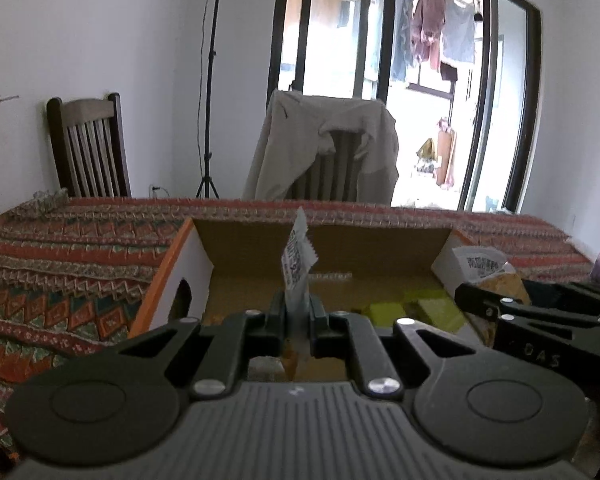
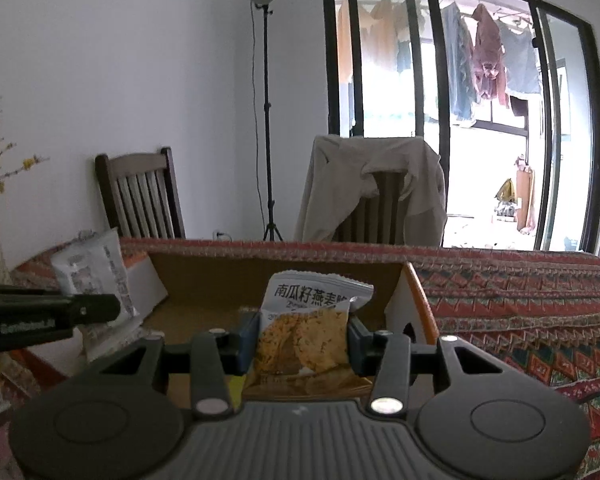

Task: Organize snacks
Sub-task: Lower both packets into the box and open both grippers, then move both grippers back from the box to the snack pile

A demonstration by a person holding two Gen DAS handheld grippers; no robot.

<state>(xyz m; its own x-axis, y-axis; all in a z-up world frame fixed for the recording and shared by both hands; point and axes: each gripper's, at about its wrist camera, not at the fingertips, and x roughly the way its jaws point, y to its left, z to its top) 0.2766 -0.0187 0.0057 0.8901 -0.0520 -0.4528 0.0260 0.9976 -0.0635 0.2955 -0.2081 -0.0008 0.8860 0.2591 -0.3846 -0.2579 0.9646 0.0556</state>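
Left wrist: over a patterned tablecloth [image 1: 60, 248] and open cardboard box [image 1: 256, 248], the left gripper [image 1: 296, 320] pinches a white snack packet [image 1: 296, 264] edge-on, upright.

Right wrist: above the same box [image 2: 220, 276], the right gripper [image 2: 302, 344] clamps a pumpkin-seed oat crisp packet [image 2: 304, 320] by its sides.

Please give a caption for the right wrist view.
Right gripper holds a snack packet above the open cardboard box.
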